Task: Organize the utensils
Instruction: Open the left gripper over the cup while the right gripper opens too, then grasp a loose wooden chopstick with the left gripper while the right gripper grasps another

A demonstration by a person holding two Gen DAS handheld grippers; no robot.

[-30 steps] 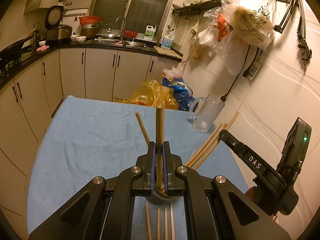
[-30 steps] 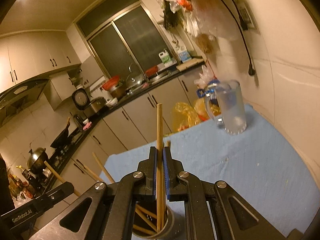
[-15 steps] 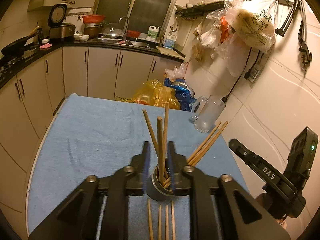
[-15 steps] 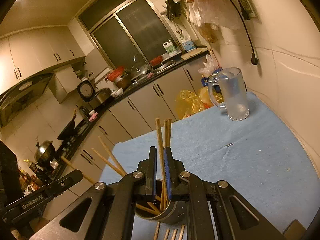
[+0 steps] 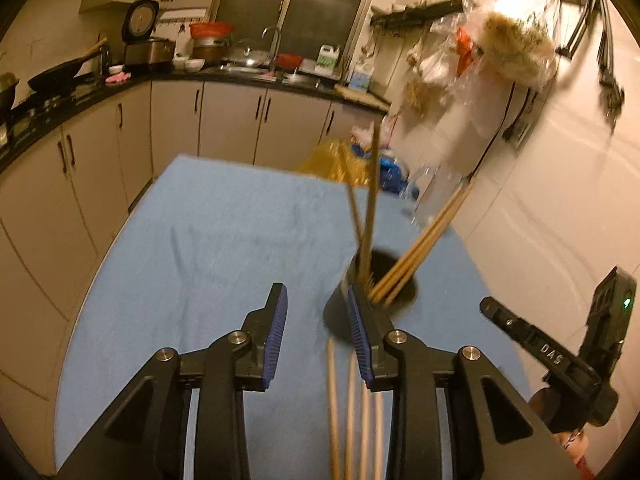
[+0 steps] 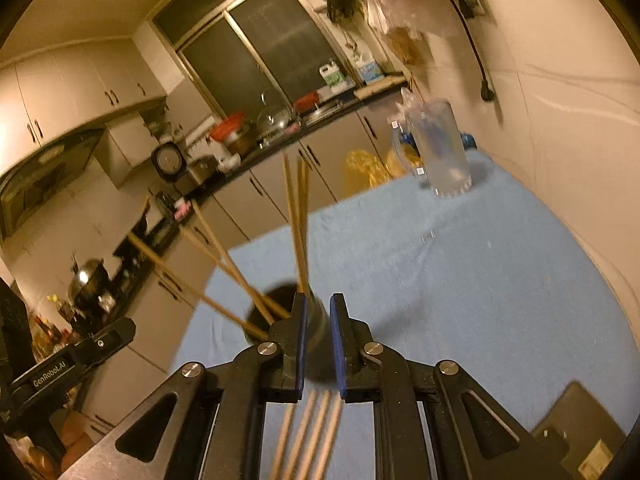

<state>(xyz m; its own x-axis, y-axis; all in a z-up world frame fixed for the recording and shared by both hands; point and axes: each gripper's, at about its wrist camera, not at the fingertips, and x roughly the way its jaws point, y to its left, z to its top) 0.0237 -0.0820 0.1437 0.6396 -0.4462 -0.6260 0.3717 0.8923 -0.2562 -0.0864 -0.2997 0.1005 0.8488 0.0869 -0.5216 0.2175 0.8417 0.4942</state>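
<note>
Loose chopsticks [image 5: 352,408] on the near blue cloth: motion-blurred, near ends cut off by the bottom edge, count unclear. Dark holder [image 5: 340,312]: near right wall hidden behind the left gripper's [image 5: 318,334] right finger; its base is screened by the right gripper [image 6: 318,346]. Glass mug [image 5: 430,190], far right: smeared, outline barely told. Hanging bags [image 5: 504,46]: contents blurred. Dark object [image 6: 572,432], near right corner: cut off, unidentified.

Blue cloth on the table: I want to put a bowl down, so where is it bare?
The blue cloth lies bare from the dark cup out to the edge facing the cabinets. A second bare patch lies between the cup and the glass mug. It is crowded near the grippers, where loose chopsticks lie before the cup.
</note>
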